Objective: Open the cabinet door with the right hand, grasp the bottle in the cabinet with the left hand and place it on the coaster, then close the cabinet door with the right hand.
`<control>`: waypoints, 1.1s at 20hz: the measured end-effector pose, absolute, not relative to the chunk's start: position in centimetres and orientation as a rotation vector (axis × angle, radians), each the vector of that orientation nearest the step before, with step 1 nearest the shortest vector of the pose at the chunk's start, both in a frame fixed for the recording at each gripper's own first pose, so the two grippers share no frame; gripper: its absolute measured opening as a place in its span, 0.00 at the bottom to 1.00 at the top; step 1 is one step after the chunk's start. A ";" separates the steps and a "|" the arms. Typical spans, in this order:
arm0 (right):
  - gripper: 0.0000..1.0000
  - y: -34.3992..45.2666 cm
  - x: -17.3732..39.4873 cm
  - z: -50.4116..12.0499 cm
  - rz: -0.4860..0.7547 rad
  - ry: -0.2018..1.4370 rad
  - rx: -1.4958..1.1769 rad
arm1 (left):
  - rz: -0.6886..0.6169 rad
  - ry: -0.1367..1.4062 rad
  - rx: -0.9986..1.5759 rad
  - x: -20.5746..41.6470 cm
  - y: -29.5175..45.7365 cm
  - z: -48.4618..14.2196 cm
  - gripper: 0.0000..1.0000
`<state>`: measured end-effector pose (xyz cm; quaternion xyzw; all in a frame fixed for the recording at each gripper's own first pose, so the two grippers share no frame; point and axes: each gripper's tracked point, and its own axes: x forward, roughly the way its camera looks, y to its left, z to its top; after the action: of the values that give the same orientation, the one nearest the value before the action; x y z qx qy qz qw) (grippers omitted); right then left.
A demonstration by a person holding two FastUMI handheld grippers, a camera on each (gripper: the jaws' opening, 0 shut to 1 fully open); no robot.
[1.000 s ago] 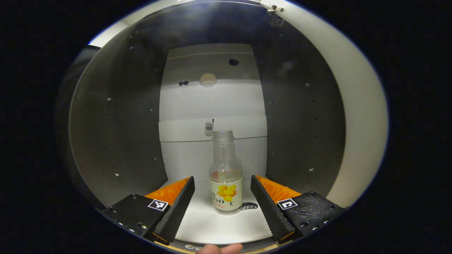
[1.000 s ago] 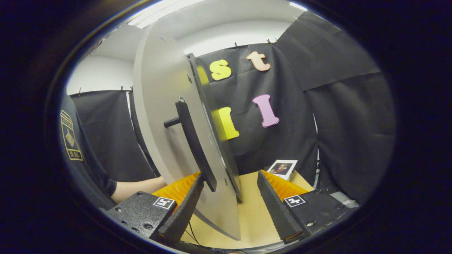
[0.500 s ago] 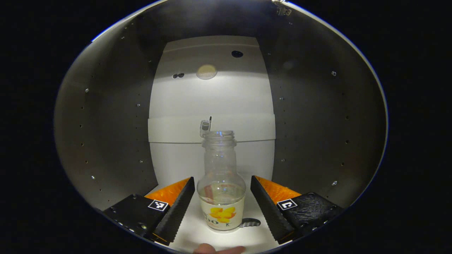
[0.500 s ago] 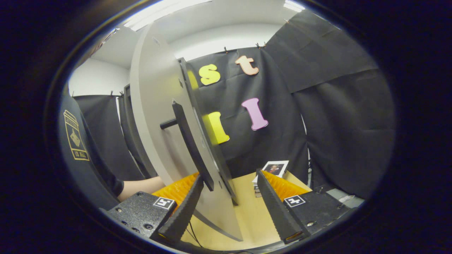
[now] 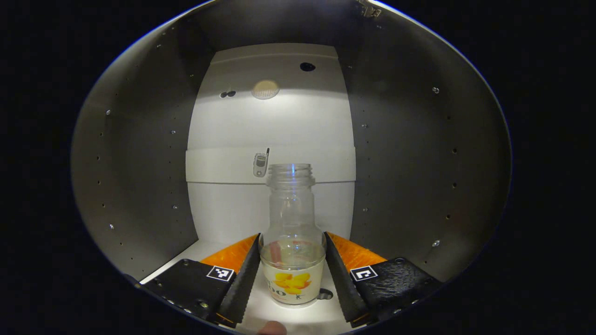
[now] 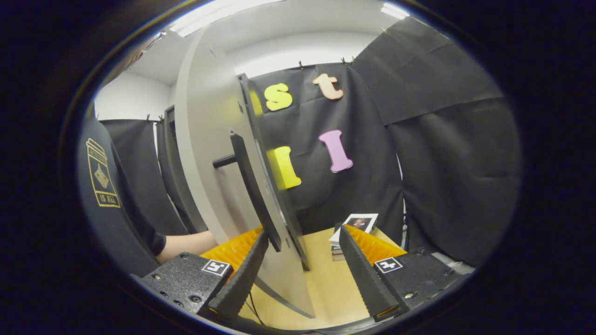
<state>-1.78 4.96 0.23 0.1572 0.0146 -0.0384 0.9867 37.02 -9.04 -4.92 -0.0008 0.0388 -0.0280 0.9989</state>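
Inside, cabinet (image 5: 139, 153): we looked along the left gripper into a dark-walled compartment with a pale back panel and a pale floor; small holes dotted both side walls.
Bottle (image 5: 292, 242): we saw it standing upright on the cabinet floor, near the front and about midway between the side walls; clear glass, uncapped, with a pale label bearing a yellow flower low on its body.
Left gripper (image 5: 292, 274): we held it low at the bottle's base; its two fingers stood close against the bottle's left and right sides, at the wide lower body; whether both actually pressed on the glass we could not tell.
Small dark object (image 5: 326, 294): it lay on the floor just right of the bottle's foot; too small for us to identify.
Cabinet door (image 6: 209, 153): in the right gripper view we saw it swung open, nearly edge-on, with its dark bar handle (image 6: 253, 195) standing off the pale face.
Right gripper (image 6: 302, 265): we kept its fingers wide apart; the door's lower edge and the handle's end sat between them, nearer the left finger; contact was unclear.
Table (image 6: 326, 288): light wood, below the door.
Far right: a small stack of cards (image 6: 356, 225) lay on the table by the black cloth.
Near left: a dark sleeve (image 6: 107, 195) and a bare forearm showed beside the door.
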 end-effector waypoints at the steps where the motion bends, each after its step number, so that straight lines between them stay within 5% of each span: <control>1: 0.98 5.0 -1.8 0.2 -0.070 0.029 0.319 | -0.054 0.080 -0.002 36.9 -8.9 -4.6 0.76; 9: 0.98 4.8 -1.5 -0.5 0.050 0.038 0.325 | -0.075 0.032 -0.033 32.1 -6.9 0.1 0.76; 19: 1.00 4.3 0.5 -2.2 0.224 0.067 0.189 | 0.077 0.022 0.008 19.1 2.2 0.1 0.75; 22: 1.00 2.7 1.9 -4.2 0.125 0.148 0.120 | 0.112 0.101 0.027 16.2 5.4 -3.5 0.75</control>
<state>1.94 2.68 -4.25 0.0601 0.0736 0.0623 0.9935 16.19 5.36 -3.46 0.0134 0.0503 0.0558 0.9971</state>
